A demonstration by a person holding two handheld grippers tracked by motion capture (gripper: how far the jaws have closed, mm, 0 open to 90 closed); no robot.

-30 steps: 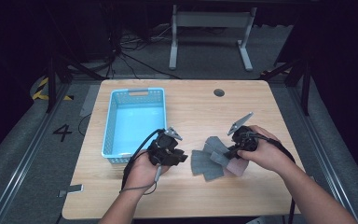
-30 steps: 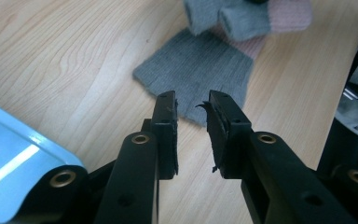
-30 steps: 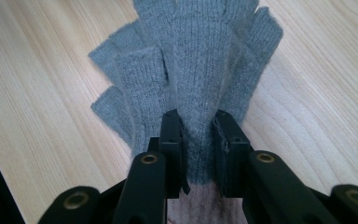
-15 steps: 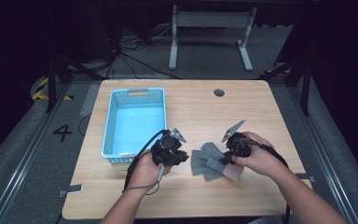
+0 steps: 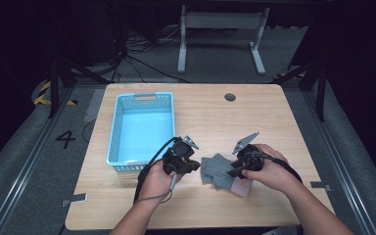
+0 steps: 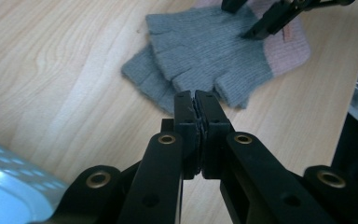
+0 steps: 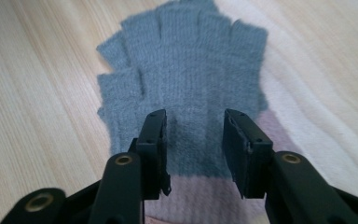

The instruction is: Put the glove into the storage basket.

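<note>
A pair of grey fingerless gloves (image 5: 216, 170) with pink cuffs (image 5: 243, 187) lies overlapped on the wooden table (image 5: 210, 112) between my two grippers. My left gripper (image 5: 195, 165) is just left of them, with its jaws pressed together and nothing between them (image 6: 196, 99); the gloves' (image 6: 205, 46) finger ends lie right in front of its tips. My right gripper (image 5: 232, 172) stands open low over the top glove (image 7: 186, 70), one jaw on each side of its palm near the pink cuff (image 7: 205, 200). The right gripper's jaws (image 6: 270, 21) are seen resting on the glove.
A light blue plastic basket (image 5: 115, 129) stands at the left of the table, close behind the left hand, and its corner (image 6: 0, 186) is seen beside the left gripper. A small round hole (image 5: 230, 97) is at the table's back. Bare wood lies to the right and front.
My right gripper has moved left and down onto the gloves. The left gripper has edged slightly right towards them. The gloves have stayed put.
</note>
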